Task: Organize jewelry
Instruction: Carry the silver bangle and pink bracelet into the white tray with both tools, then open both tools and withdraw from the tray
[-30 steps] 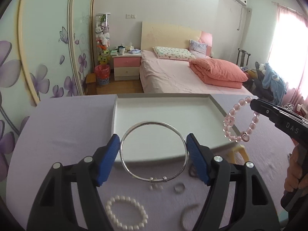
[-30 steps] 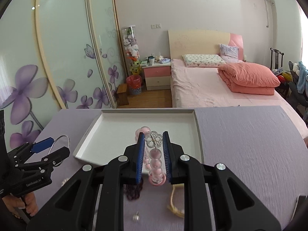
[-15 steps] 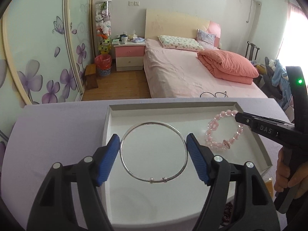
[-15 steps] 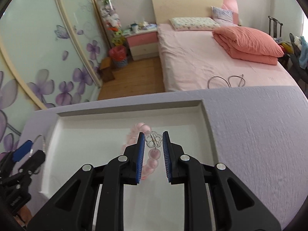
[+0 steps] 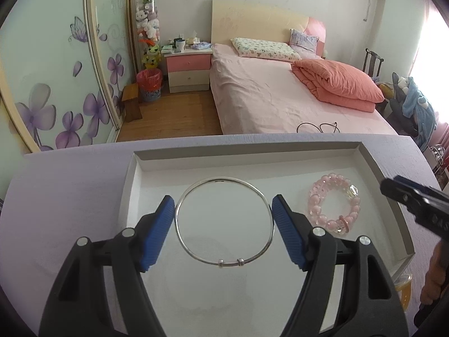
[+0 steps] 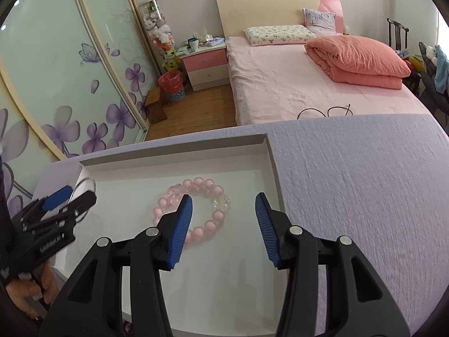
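Left tool point(image 5: 223, 219): we see its two blue pads pinching the silver bangle point(image 5: 224, 221), one pad on each side of the ring. It is up above the white tray point(image 5: 376, 165).
Silver bangle: a thin round ring with two little beads at 6 o'clock. It hangs over the left half of the tray, and we see its faint shadow on the tray floor.
Right tool point(image 6: 223, 226): its blue pads are spread wide apart and hold nothing. It is over the tray.
Pink bead bracelet point(image 5: 334, 206): it lies flat on the tray floor, in the right half, at about 3 o'clock from the bangle. In the right wrist view the bracelet point(image 6: 193, 210) is partly hidden behind the left pad of the right tool; we cannot tell if they touch.
White tray: it sits on the worktop point(image 6: 364, 196), which has a light purple cloth on it.
Room behind: at 12 o'clock we see a pink bed point(image 5: 280, 104) with a folded orange quilt point(image 5: 339, 84).
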A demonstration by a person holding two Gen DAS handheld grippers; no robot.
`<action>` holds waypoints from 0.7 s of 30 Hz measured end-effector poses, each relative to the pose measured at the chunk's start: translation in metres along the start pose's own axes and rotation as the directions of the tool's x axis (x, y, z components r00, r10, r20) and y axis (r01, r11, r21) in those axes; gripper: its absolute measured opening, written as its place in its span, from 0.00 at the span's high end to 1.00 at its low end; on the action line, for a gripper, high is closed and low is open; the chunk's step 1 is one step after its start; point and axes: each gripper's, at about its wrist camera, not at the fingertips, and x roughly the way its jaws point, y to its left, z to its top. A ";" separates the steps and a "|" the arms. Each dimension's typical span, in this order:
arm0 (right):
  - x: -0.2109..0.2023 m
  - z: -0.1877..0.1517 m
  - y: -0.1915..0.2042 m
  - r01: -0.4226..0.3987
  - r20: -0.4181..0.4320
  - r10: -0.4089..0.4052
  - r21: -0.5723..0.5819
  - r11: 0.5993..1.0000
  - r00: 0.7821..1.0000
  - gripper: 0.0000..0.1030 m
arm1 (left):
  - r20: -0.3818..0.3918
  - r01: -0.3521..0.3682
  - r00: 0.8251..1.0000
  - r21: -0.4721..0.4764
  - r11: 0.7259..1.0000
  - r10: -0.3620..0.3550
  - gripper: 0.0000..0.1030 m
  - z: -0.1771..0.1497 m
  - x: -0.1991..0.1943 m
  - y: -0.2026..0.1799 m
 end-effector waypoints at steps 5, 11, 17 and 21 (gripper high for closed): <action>-0.016 -0.012 -0.002 0.004 0.034 -0.003 -0.035 0.999 0.999 0.53 | 0.049 0.027 0.998 -0.074 0.997 -0.024 0.17 0.002 -0.020 0.016; -0.042 -0.027 0.000 0.001 0.078 0.003 -0.054 0.999 0.997 0.53 | 0.118 0.011 0.993 -0.087 0.996 -0.001 0.16 -0.006 -0.065 0.035; -0.075 -0.048 0.013 -0.018 0.126 0.029 -0.088 0.996 0.992 0.53 | 0.181 -0.043 0.982 -0.069 0.997 0.055 0.14 -0.036 -0.121 0.050; -0.098 -0.067 0.022 -0.031 0.155 0.048 -0.110 0.993 0.987 0.53 | 0.221 -0.057 0.972 -0.082 0.995 0.074 0.10 -0.068 -0.160 0.063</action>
